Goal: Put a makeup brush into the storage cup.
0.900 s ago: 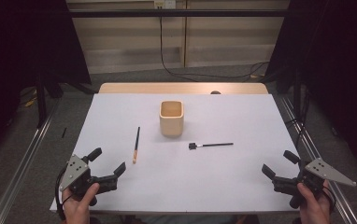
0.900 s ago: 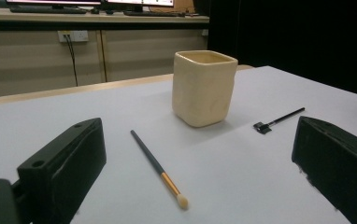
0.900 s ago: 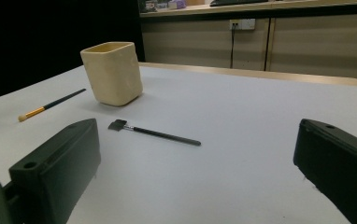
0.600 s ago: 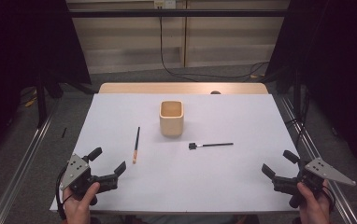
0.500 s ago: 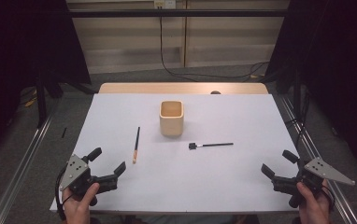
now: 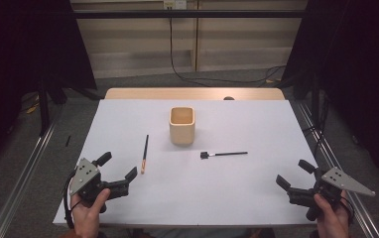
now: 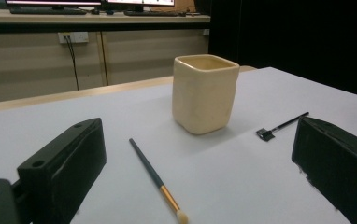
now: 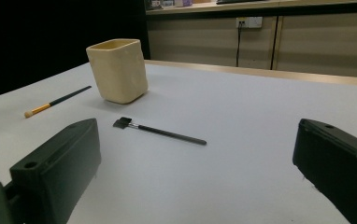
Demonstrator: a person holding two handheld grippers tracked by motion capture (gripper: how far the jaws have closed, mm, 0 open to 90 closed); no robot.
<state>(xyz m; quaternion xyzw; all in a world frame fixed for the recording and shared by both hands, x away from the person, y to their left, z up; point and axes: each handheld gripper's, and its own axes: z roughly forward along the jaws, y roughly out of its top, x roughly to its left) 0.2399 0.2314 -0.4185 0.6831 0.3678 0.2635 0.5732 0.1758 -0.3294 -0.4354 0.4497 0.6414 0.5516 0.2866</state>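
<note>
A lab recording bay, curtained off and set up for filming.

Black curtains [image 6: 356, 74] hang down both sides, closing in a desk [image 6: 257, 198] covered edge to edge with a plain white sheet, its wooden far edge [image 6: 192, 93] peeking out. Metal rails [image 6: 24, 168] run along the grey floor past the desk's left and right edges. Behind it, a beige panelled wall [image 6: 227, 44] carries a power socket [image 6: 174, 4] with a black cable [image 6: 177, 59] trailing down to the floor. In the left gripper view, monitors [image 7: 88, 3] and keyboards sit on a counter above that wall.
</note>
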